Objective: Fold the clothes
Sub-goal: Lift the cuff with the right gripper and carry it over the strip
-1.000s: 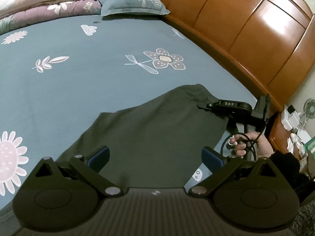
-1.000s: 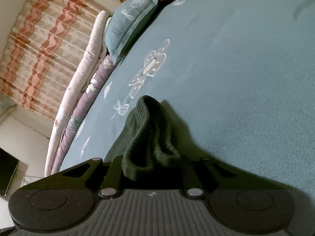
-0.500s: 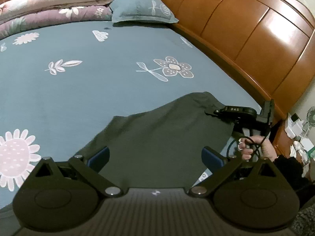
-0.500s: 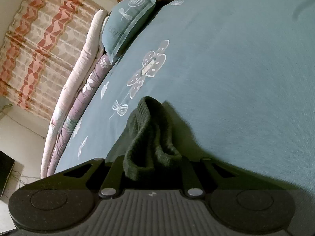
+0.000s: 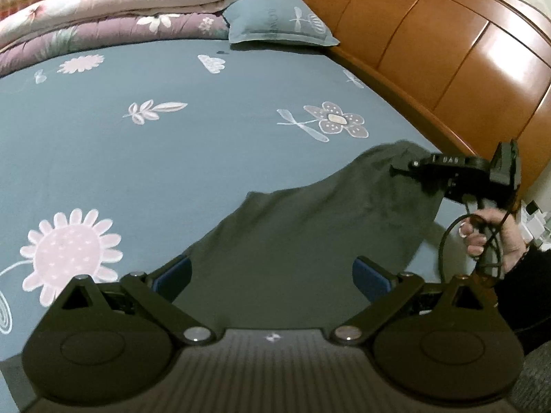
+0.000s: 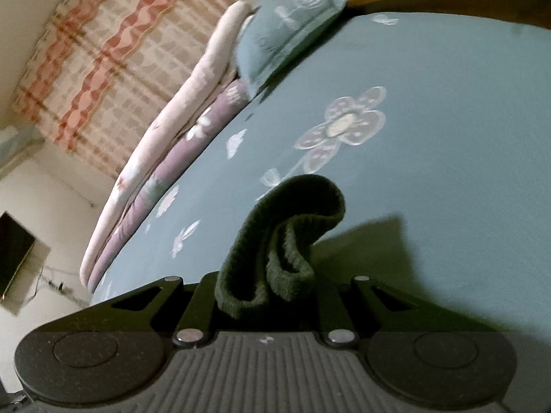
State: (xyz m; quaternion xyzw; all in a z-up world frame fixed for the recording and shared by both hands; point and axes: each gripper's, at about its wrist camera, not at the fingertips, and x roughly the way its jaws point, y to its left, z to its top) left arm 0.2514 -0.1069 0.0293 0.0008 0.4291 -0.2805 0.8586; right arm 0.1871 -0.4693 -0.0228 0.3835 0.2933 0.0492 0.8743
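Right claw (image 6: 265, 289) clenched on the ribbed hem of the dark green garment (image 5: 310, 227), now raised higher off the bed (image 5: 137, 137) than a second ago, its shadow broader on the sheet. The left claw (image 5: 272, 275) hangs released above the garment's near end. The lift suggests a fold starting.

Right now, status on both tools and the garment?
Right tool shut on dark green garment, corner lifted off bed. Left tool open above it. Nothing in the way.
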